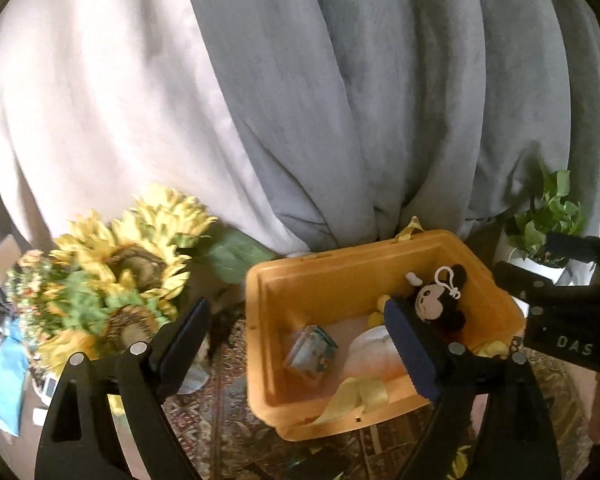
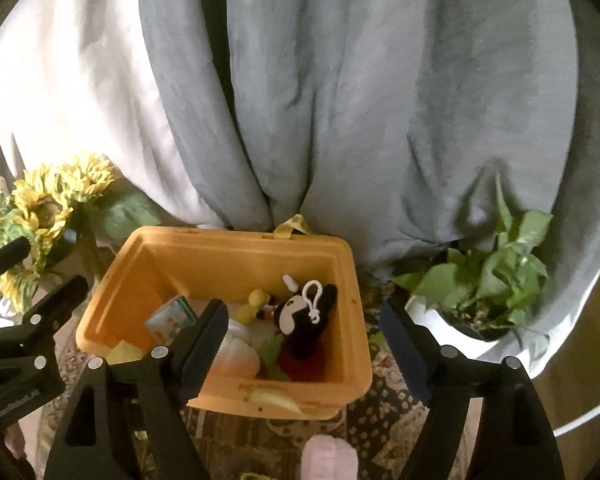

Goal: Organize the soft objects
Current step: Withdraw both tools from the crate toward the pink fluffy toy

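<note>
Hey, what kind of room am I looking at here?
Probably a living room or bedroom at home: long curtains, a patterned rug, a potted plant and a yellow toy bin.

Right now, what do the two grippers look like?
Both are black plastic. The left gripper and right gripper have flat ridged dark pads on their fingers, triangle cut-outs and round silver bolts. White letters mark the right gripper's side. No sleeves show.
</note>
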`<action>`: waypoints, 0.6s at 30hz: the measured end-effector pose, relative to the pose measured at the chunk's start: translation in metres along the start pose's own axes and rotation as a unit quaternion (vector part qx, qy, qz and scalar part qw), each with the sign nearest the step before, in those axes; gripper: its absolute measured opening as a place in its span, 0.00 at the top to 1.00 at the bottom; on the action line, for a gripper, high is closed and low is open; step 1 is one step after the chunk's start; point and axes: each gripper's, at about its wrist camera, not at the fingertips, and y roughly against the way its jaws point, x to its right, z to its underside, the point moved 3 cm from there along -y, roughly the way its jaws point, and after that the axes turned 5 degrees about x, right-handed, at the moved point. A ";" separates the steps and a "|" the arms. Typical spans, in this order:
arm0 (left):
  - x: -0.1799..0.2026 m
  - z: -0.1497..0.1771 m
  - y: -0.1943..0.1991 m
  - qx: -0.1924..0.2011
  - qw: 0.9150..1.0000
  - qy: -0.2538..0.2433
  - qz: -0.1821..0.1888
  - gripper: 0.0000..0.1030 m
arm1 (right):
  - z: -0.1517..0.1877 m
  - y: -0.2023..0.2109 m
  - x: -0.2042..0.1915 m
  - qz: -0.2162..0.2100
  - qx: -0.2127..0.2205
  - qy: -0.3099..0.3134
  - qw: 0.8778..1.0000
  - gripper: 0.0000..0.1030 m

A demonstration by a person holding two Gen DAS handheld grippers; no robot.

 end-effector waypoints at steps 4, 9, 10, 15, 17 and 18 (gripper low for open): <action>0.003 0.008 0.014 0.003 1.000 0.004 0.008 0.12 | 0.011 0.012 0.004 -0.001 0.001 -0.008 1.000 0.23; 0.016 0.023 0.027 0.002 1.000 0.006 0.027 0.12 | 0.031 0.024 0.013 0.004 -0.004 -0.020 1.000 0.22; 0.020 0.027 0.028 -0.002 0.999 0.008 0.031 0.12 | 0.035 0.025 0.015 0.005 -0.006 -0.023 1.000 0.22; 0.034 0.046 0.031 -0.024 0.998 0.012 0.056 0.12 | 0.059 0.030 0.025 0.006 -0.020 -0.035 0.999 0.22; 0.038 0.054 0.032 -0.031 0.997 0.017 0.063 0.12 | 0.069 0.029 0.029 0.002 -0.030 -0.041 0.999 0.22; 0.040 0.058 0.031 -0.036 0.997 0.016 0.065 0.12 | 0.073 0.028 0.030 0.002 -0.033 -0.043 0.999 0.22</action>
